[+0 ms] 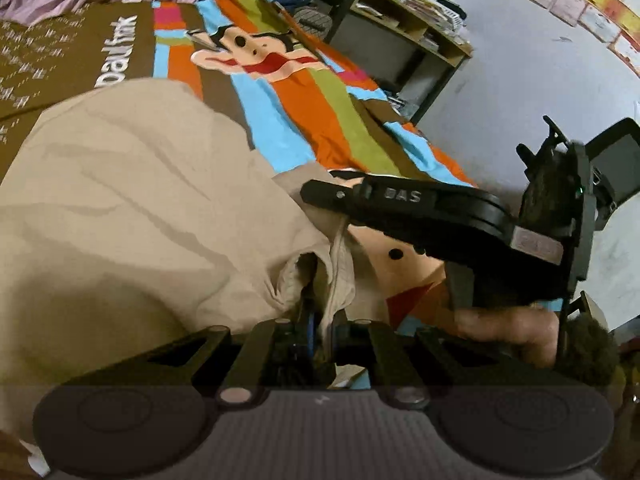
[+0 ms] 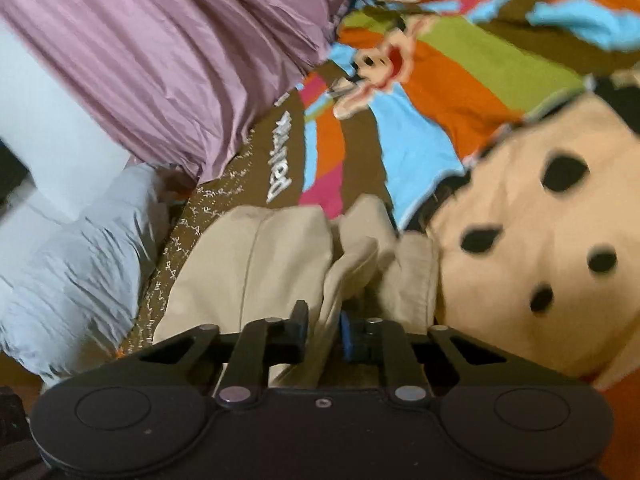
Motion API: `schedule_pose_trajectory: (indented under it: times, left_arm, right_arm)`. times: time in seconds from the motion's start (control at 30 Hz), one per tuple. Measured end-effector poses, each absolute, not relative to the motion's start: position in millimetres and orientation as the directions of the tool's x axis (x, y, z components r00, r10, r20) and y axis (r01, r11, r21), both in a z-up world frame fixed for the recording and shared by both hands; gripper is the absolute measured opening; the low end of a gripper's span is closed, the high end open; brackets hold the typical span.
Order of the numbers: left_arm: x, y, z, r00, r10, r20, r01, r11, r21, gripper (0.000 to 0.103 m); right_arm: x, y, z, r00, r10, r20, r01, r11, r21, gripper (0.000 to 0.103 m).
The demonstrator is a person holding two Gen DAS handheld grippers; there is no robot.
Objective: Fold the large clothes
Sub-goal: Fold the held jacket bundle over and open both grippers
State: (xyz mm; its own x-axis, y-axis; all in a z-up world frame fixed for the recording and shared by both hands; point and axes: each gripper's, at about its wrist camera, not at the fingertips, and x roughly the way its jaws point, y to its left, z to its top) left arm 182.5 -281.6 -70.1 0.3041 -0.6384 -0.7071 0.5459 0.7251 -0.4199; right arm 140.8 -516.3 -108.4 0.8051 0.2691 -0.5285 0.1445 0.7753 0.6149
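A large beige garment point(image 1: 132, 200) lies bunched on a bed with a colourful striped cartoon-monkey cover point(image 1: 304, 92). My left gripper point(image 1: 320, 332) is shut on a folded edge of the beige garment, cloth pinched between its jaws. My right gripper point(image 1: 320, 194) shows in the left wrist view, reaching in from the right, its tip at the garment's edge. In the right wrist view my right gripper point(image 2: 324, 328) is shut on a fold of the beige garment point(image 2: 256, 264), which hangs bunched in front of it over the bed cover point(image 2: 420, 92).
A purple striped duvet point(image 2: 172, 52) and a pale grey pillow point(image 2: 80, 264) lie at the bed's far side. A wooden shelf unit point(image 1: 400, 32) with clutter stands beyond the bed against a white wall. A dark chair point(image 1: 612, 164) stands at right.
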Motion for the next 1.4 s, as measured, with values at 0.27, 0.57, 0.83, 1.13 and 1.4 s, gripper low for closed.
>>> schedule_pose_trajectory:
  times: [0.27, 0.57, 0.83, 1.13, 1.4]
  left_arm:
    - [184, -248, -46, 0.24, -0.753, -0.612, 0.553, 0.625, -0.551, 0.064]
    - [174, -138, 2, 0.546, -0.651, -0.528, 0.411, 0.757, -0.508, 0.097]
    - [207, -72, -60, 0.539, -0.49, -0.685, 0.07, 0.837, -0.543, 0.093]
    - [209, -92, -93, 0.435, -0.567, -0.7, 0.108, 0.804, -0.584, 0.093]
    - [204, -119, -83, 0.413, -0.535, -0.737, 0.201, 0.843, -0.499, 0.097]
  right_arm:
    - [155, -507, -117, 0.764, 0.195, -0.615, 0.157, 0.868, 0.471, 0.004]
    - [156, -500, -116, 0.765, 0.15, -0.627, 0.173, 0.889, 0.424, 0.017]
    - [134, -502, -79, 0.815, 0.134, -0.564, 0.175, 0.871, 0.459, 0.049]
    - [164, -476, -105, 0.679, 0.421, -0.601, 0.096, 0.761, 0.641, 0.074]
    - [136, -471, -71, 0.781, 0.323, -0.535, 0.066, 0.809, 0.584, 0.012]
